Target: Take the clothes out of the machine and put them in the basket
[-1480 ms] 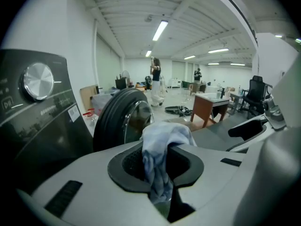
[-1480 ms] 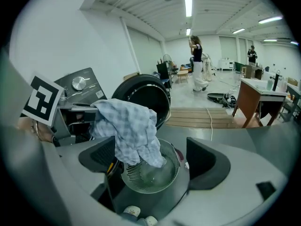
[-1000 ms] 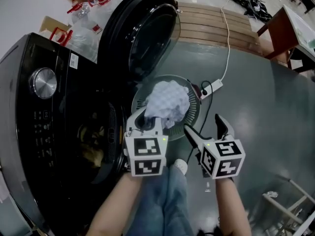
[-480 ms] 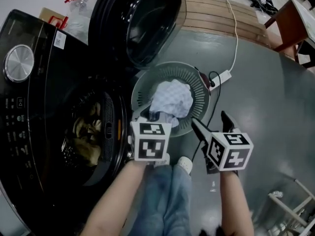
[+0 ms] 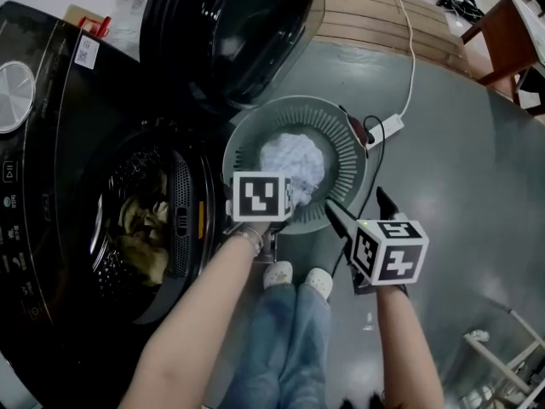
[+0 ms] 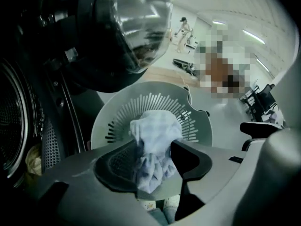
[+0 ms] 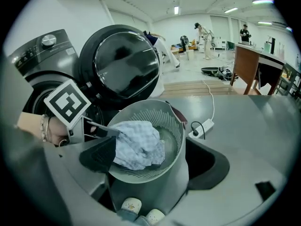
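Left tongs [image 6: 155,154] have just been opening. Cloth [image 6: 155,131] sits loose between the jaws, trailing straight ahead into basket [image 6: 117,121]. Right tongs [image 5: 355,204] gape, empty. Remaining clothes [image 5: 140,237] lie in drum, left of left tongs, so left hand is nearer.

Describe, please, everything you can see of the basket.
The basket is a round, grey-green tub, plastic by its look, with slotted walls and a solid rim. It stands upright on the grey floor in front of the washer's open door. Inside lies a crumpled pale cloth. The left gripper hangs over its near rim with that cloth between its jaws, which have just been opening. A white power strip lies beside it.
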`<state>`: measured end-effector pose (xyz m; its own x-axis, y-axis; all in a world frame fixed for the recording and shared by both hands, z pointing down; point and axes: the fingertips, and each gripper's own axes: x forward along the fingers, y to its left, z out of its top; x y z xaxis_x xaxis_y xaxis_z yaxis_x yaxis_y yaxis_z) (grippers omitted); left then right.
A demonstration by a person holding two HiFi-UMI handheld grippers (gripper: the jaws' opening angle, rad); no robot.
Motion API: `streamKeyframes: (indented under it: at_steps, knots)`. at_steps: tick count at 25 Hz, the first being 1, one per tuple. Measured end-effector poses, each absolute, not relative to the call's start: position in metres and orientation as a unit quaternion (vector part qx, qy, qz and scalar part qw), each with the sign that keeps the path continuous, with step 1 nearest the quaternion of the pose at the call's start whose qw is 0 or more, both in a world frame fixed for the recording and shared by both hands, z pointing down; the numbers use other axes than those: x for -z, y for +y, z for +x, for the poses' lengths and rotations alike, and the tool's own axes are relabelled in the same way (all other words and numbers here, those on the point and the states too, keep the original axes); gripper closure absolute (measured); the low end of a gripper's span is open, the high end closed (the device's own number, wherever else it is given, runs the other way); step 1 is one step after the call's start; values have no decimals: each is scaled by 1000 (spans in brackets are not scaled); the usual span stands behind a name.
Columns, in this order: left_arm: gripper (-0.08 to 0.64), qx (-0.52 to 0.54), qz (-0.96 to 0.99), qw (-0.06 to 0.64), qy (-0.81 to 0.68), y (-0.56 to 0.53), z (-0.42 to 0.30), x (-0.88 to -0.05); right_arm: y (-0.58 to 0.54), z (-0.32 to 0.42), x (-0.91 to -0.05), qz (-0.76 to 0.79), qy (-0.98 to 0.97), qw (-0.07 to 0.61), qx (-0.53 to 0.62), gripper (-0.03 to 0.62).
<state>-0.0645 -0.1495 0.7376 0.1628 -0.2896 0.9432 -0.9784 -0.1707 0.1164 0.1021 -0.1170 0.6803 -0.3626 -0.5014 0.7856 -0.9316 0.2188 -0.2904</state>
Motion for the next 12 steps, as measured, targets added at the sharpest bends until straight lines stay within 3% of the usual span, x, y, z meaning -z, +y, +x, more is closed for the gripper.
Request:
streamKeyframes:
  at_steps: [4, 12]
  knots:
    - [196, -426, 631, 429, -487, -147, -65, -742, -113, 97, -685, 480, -734, 284, -387, 130]
    - [140, -465, 599, 391, -521, -131, -103, -738, -105, 86, -689, 459, -742, 299, -387, 129]
